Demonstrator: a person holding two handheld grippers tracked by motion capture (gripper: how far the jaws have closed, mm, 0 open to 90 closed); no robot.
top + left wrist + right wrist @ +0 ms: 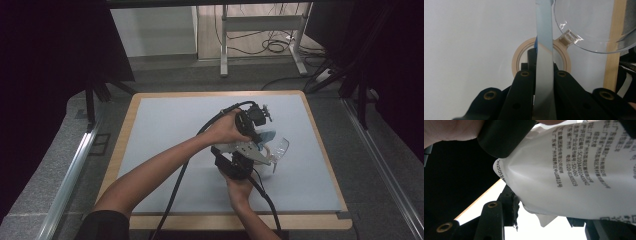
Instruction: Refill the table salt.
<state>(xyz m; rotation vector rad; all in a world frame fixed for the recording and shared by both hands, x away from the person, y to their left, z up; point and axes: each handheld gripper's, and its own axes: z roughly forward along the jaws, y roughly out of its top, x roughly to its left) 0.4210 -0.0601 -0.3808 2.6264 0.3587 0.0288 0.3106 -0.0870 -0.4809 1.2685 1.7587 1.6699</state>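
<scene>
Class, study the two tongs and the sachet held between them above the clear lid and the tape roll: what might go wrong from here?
1. The left tongs are shut on only a thin edge of the sachet, so it may slip out.
2. The right tongs hold the sachet's printed, creased end; pulling apart might tear it and spill its contents.
3. The clear lid and tape roll lie directly below and could get knocked.
</scene>
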